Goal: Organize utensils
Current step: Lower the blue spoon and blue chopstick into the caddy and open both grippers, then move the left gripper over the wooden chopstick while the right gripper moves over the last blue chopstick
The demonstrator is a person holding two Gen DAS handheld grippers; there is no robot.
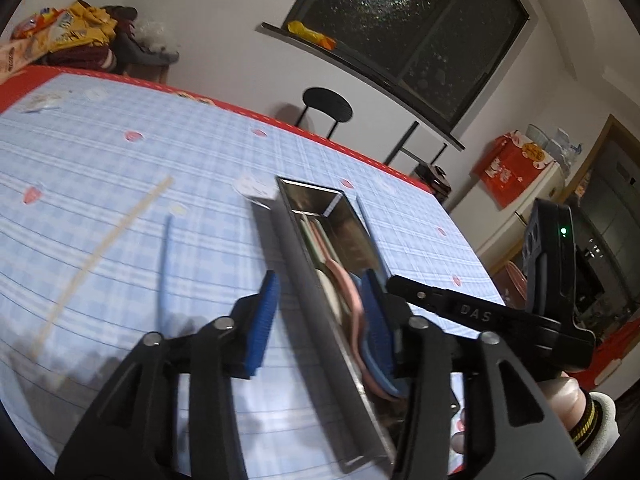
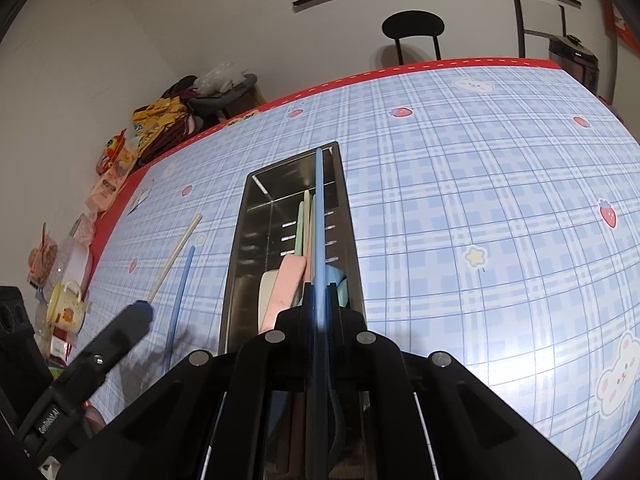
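The right claw (image 2: 319,312) was pinched shut on a blue chopstick (image 2: 319,216) that pointed out over the metal utensil box (image 2: 236,264). The left claw (image 1: 320,320) was partly open with nothing in it. To its left, another blue chopstick (image 1: 165,264) and a beige chopstick (image 1: 100,252) lay on the surface (image 1: 120,160).

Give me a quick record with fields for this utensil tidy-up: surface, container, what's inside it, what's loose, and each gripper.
surface: table with blue plaid cloth, red border
container: long open stainless steel box, lying on the cloth
inside: pink, green and cream plastic utensils
loose on cloth: cream chopstick and blue chopstick, left of the box
left gripper: open, straddling the box's left wall, holding nothing
right gripper: shut on a second blue chopstick, held over the box
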